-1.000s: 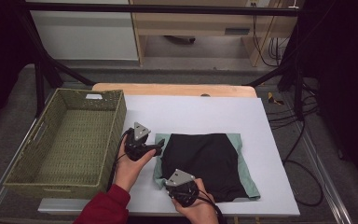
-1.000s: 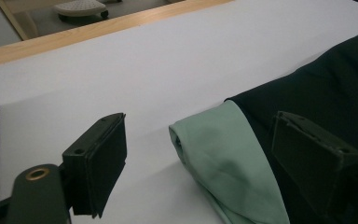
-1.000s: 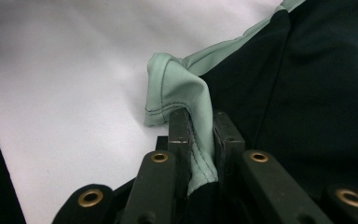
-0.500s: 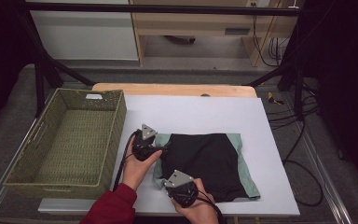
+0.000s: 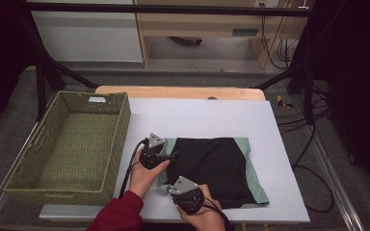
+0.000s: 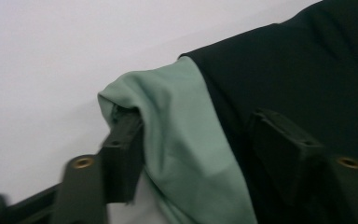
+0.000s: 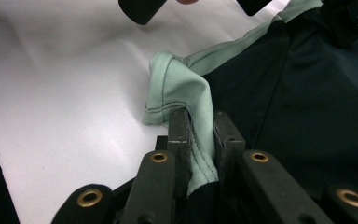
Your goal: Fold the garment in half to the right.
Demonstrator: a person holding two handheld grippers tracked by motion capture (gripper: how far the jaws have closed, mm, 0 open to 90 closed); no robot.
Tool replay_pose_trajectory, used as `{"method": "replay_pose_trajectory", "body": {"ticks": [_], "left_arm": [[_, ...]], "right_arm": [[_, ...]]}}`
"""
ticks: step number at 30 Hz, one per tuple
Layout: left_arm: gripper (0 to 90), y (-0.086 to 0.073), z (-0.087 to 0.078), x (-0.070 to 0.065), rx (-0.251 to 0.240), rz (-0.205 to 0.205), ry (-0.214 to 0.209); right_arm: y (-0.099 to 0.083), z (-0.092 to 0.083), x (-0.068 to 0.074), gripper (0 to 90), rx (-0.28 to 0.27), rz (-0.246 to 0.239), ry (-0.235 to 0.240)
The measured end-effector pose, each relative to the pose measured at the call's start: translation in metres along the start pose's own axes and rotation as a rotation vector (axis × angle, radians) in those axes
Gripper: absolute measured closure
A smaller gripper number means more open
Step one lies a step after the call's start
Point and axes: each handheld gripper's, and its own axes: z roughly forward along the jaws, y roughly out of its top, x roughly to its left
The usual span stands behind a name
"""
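white table [image 5: 197,115], unmarked black-green garment [image 5: 217,168]

We see a white table top [image 5: 207,115] with a light wooden strip [image 5: 178,90] along its far edge. Directly on it lies a folded black garment with mint-green edging [image 5: 217,166], flat in the near half, right of centre. A green woven basket [image 5: 67,144] sits at the top's left edge; whether it rests on the top we can't tell.
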Motion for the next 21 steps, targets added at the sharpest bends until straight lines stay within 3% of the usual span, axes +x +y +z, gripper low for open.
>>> {"method": "replay_pose_trajectory", "body": {"ticks": [7,14,21], "left_arm": [[57.5,0.000,0.005,-0.002,0.001,-0.022,-0.034],[76.6,0.004,0.001,-0.002,-0.010,-0.020,-0.023],[80.6,0.016,-0.012,0.001,-0.012,0.005,0.007]], "right_arm": [[0.000,0.000,0.001,80.3,-0.001,-0.015,-0.007],[0.001,-0.002,0.004,82.3,-0.014,-0.038,-0.018],[0.010,-0.014,0.009,82.8,-0.065,-0.050,-0.018]]}}
